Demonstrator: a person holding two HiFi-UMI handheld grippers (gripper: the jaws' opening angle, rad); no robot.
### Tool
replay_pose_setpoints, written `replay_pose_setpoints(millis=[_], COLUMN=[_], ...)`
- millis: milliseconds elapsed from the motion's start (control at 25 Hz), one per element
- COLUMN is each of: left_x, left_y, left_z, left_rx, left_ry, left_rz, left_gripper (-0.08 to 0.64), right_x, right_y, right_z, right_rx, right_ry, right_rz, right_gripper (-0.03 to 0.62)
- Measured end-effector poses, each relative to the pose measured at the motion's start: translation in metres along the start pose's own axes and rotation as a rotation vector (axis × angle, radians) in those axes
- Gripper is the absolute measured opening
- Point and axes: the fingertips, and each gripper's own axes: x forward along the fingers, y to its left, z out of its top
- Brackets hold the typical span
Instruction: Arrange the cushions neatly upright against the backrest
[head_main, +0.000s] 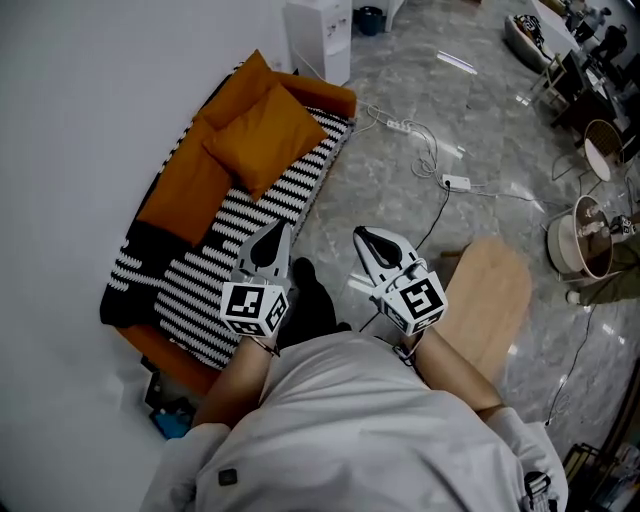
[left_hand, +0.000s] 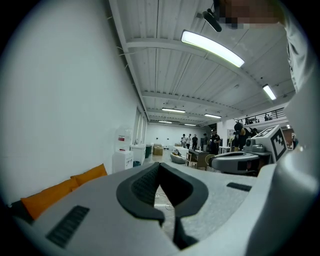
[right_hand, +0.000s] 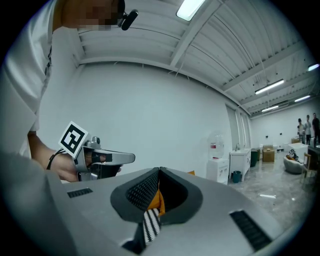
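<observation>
At the far left, the sofa (head_main: 225, 262) is standing against a white wall. Its near end is disappearing behind my left forearm and white shirt, so I am not seeing how it finishes. A blue object (head_main: 170, 418) is poking out beneath it, too hidden to name. A black-and-white striped cover is draping the seat, and orange backrest pads (head_main: 185, 185) are lining the wall.

The loose orange cushion (head_main: 265, 135), square and plump, is lying cornerwise on the striped seat toward the far end. It is touching the pads, and I cannot tell how far it is leaning.

My left hand-held gripper (head_main: 268, 248) is hanging over the sofa's front edge, clenched with its tips meeting on nothing. My right hand-held gripper (head_main: 378, 246) is hanging just beside it, clenched and empty too. The orange and stripes showing behind its tips are the sofa beyond. Both marker cubes are showing square black-and-white patterns and no words.

The white water dispenser (head_main: 320, 35) is being cut off by the top edge, and its red label is too small to read. A power strip (head_main: 400, 125) is trailing white cables across the grey marble floor. My right forearm is covering part of a pale wooden tabletop (head_main: 495, 295).
</observation>
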Motion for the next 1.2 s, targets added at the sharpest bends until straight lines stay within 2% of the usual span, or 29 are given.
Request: replay_pose_setpoints(millis=[320, 640, 920, 1200], left_x=[0.066, 0.145, 0.2, 0.227], left_y=[0.042, 0.118, 0.198, 0.277], left_z=[0.006, 0.006, 0.012, 0.021], left_rx=[0.015, -0.001, -0.007, -0.027], left_ry=[0.013, 0.055, 0.075, 0.062], left_rz=[-0.012, -0.026, -0.041, -0.021], left_gripper=[0.009, 0.009, 0.009, 0.009], right_x=[0.05, 0.153, 0.258, 0.342], right_y=[-0.051, -0.103, -0.13, -0.139], right_z=[0.007, 0.012, 0.007, 0.008], right_rx=[-0.036, -0.015, 0.001, -0.009], right_ry=[-0.032, 0.01, 0.025, 0.062], right_rz=[-0.049, -0.065, -0.024, 0.012], right_gripper=[0.026, 0.026, 0.026, 0.026])
